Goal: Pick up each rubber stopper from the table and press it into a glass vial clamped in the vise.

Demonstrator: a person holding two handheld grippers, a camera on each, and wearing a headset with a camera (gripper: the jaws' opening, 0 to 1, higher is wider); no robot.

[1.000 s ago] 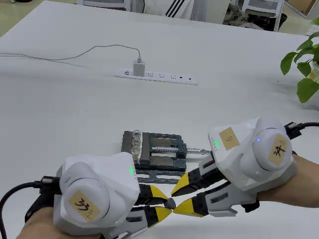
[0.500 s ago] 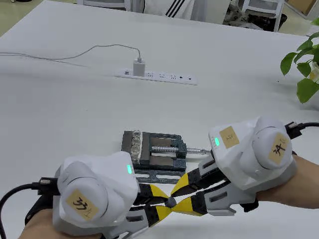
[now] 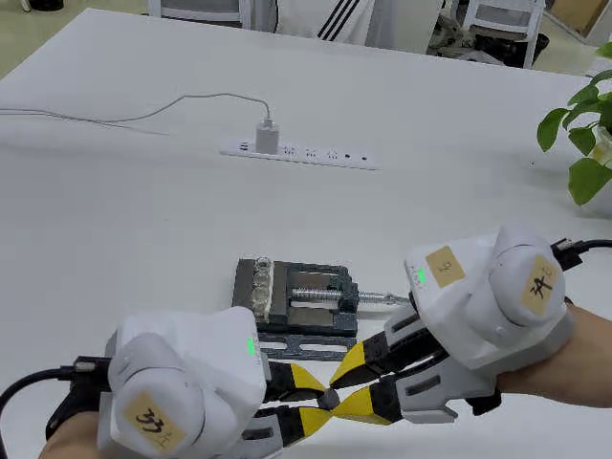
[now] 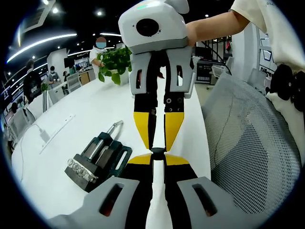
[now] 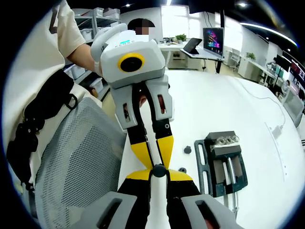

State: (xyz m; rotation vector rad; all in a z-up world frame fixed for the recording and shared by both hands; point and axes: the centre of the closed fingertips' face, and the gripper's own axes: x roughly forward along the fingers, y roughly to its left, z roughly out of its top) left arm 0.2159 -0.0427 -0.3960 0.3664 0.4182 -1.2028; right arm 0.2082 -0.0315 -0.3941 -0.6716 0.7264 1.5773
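An open office with strip lights and rows of desks lies around a broad white table [image 3: 124, 220], with a grey mesh chair [image 4: 238, 138] at its near edge and a potted plant [image 3: 579, 134] at its right side. The left gripper [image 4: 157, 160] and right gripper [image 5: 158, 174] meet tip to tip over the near part of the table. Both pairs of jaws are drawn in on one dark rubber stopper [image 4: 157, 151], though which pair bears the hold is hard to tell. Just beyond them stands a dark vise [image 3: 311, 306], clamping a row of glass vials [image 3: 260, 285] at its left end. Farther back lies a white power strip [image 3: 301, 153] with a charger [image 3: 267, 137] plugged in. Two small dark pieces [image 5: 188, 150], perhaps more stoppers, lie beside the vise.
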